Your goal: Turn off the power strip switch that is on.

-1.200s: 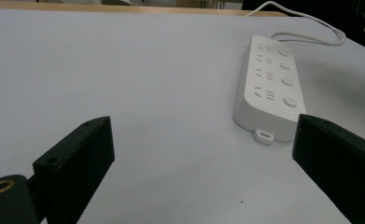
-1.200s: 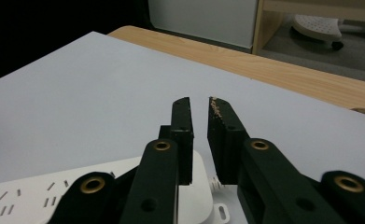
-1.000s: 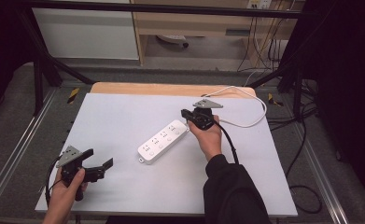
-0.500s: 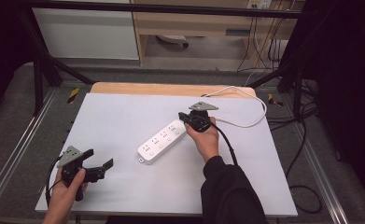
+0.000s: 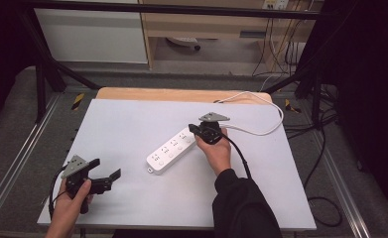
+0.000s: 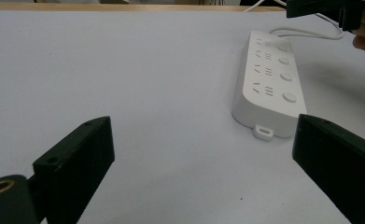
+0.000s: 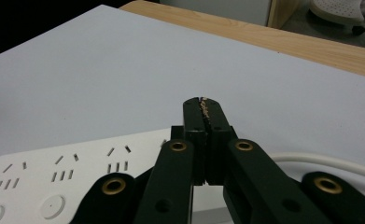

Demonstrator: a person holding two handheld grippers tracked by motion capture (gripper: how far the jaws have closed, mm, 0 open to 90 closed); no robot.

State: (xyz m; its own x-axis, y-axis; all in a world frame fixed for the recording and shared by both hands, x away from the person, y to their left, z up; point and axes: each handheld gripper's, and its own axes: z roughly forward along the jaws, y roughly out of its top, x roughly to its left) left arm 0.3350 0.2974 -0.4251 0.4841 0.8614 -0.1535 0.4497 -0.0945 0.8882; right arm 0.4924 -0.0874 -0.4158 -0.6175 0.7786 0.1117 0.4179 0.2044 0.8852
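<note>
A white power strip (image 5: 174, 151) lies slantwise near the middle of the pale table (image 5: 132, 124), and every socket on it stands bare, nothing plugged in. Its white cable (image 5: 266, 114) leaves the far end and loops off toward the table's wooden back edge; that far end is partly covered by the right gripper (image 5: 195, 131), whose jaws are pressed together with nothing between them, poised over the strip's cable end; whether they touch the casing I cannot tell. The left gripper (image 5: 104, 174) sits well apart from the strip, toward its near end and off to the left, jaws spread wide and holding nothing, pointing at the strip across bare table
</note>
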